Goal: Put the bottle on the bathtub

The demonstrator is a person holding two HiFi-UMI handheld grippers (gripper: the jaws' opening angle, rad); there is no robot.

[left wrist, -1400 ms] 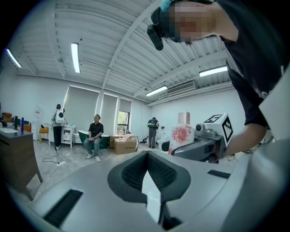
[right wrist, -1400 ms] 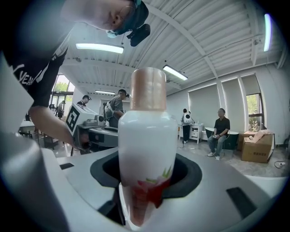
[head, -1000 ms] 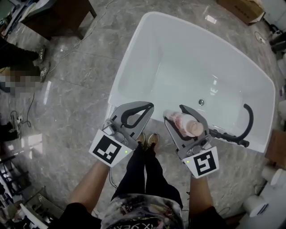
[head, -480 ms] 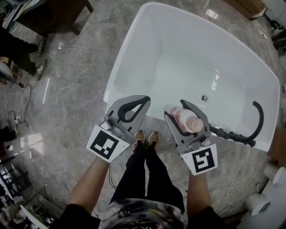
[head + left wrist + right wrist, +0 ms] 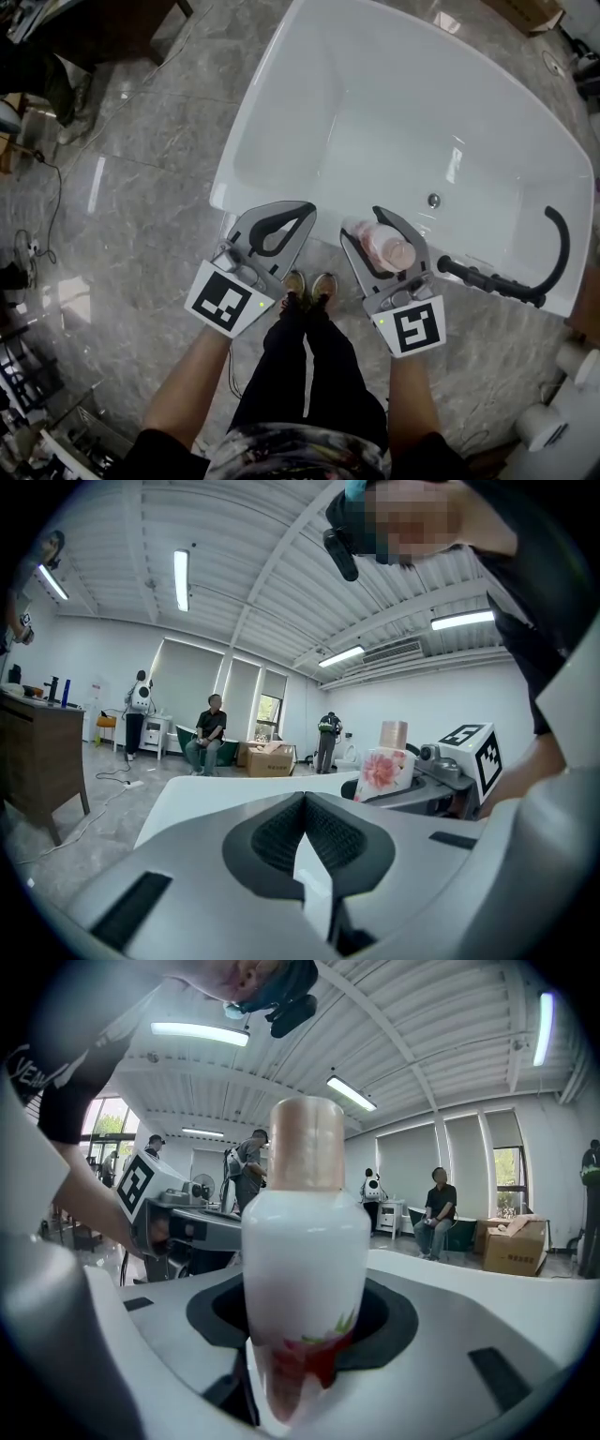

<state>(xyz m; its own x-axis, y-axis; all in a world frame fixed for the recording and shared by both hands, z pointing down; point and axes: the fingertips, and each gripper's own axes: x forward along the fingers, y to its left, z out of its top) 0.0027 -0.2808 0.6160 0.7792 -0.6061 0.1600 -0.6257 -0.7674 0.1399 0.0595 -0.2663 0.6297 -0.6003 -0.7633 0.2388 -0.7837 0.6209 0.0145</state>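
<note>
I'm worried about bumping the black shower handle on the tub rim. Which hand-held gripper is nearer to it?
Right. The right hand-held gripper, holding the bottle, sits just left of the shower handle; the left hand-held gripper is farther left, beyond it.

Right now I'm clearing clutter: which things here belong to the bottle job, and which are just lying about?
Job: floral bottle, right gripper with jaws shut on it, white bathtub.
Lying about: black shower hose, cardboard box, left gripper, jaws shut, empty.
</note>
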